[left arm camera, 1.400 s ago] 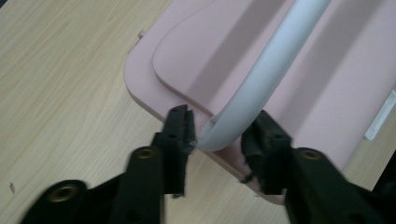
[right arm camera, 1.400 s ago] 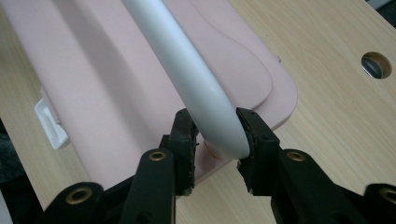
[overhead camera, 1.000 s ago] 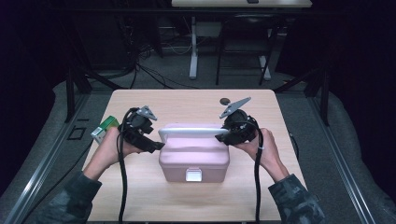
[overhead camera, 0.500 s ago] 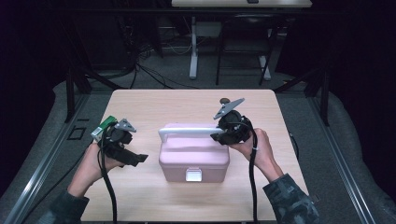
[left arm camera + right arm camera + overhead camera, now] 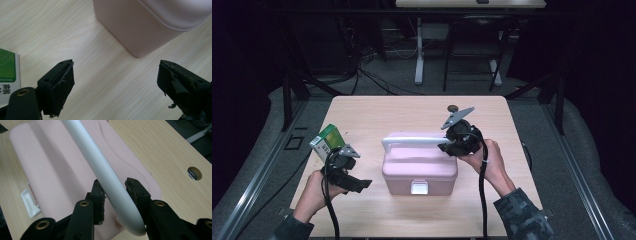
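Observation:
A pink box (image 5: 419, 170) with a white bar handle (image 5: 412, 142) stands mid-table. My right gripper (image 5: 446, 146) is shut on the handle's right end. In the right gripper view its pads (image 5: 98, 195) clamp the white handle (image 5: 105, 175) above the pink lid (image 5: 50, 165), and its jaws have just been closing on the bar. My left gripper (image 5: 361, 184) hangs low over the table, left of the box, open. In the left gripper view its jaws (image 5: 116, 82) stand wide apart with bare wood between them. They have just been opening. The box corner (image 5: 150, 25) lies ahead.
A green and white carton (image 5: 327, 141) stands at the table's left edge, just behind my left hand, and its corner (image 5: 8, 75) shows beside my left jaw. A round cable hole (image 5: 453, 107) sits behind the right gripper. The box's white latch (image 5: 419, 188) faces the front.
My left gripper has let go of the handle's left end, swung left away from the box and sunk toward the table. The right gripper has stayed on the handle.

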A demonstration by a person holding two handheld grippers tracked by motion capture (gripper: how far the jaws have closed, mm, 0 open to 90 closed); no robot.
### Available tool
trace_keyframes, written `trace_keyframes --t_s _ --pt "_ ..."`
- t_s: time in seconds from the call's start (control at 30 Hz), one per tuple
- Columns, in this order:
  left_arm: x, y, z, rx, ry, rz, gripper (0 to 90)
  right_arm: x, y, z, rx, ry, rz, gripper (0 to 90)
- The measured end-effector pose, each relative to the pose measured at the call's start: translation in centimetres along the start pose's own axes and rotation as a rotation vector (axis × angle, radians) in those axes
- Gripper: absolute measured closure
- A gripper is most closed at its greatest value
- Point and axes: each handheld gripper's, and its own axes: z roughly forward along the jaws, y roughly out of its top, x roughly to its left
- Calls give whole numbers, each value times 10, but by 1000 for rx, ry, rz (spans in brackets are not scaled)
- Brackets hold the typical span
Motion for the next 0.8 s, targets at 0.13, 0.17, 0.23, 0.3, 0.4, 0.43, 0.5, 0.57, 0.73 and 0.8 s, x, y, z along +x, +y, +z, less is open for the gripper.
trace_keyframes --t_s 0.13,0.17,0.23,0.3,0.4,0.43,0.5,0.57,0.73,0.8 --pt "5 -3 4 -4 -7 -17 136 1 -1 -1 -4 -3 -7 691" --pt "5 -4 4 -9 -7 -23 136 1 -1 -1 -4 -4 -5 691" --pt "6 -5 6 -5 -8 -26 136 2 -1 -1 -6 -4 -8 693" --pt "6 -6 8 -11 -9 -34 137 2 -1 -1 -5 -5 -6 693" --pt "7 -7 11 -14 -7 -42 138 3 -1 -1 -6 -9 -7 692" --pt "7 -8 12 -11 -10 -46 140 3 -1 -1 -7 -11 -3 689" --pt "8 -9 14 -12 -10 -53 145 2 -2 -2 -16 -21 11 688" --pt "9 -10 16 -7 -10 -57 146 2 -2 -3 -29 -24 19 693" --pt "11 -11 18 -21 0 -74 147 2 -3 -3 -35 -23 13 698" --pt "10 -11 19 -29 1 -79 147 2 -4 -4 -35 -24 10 701"
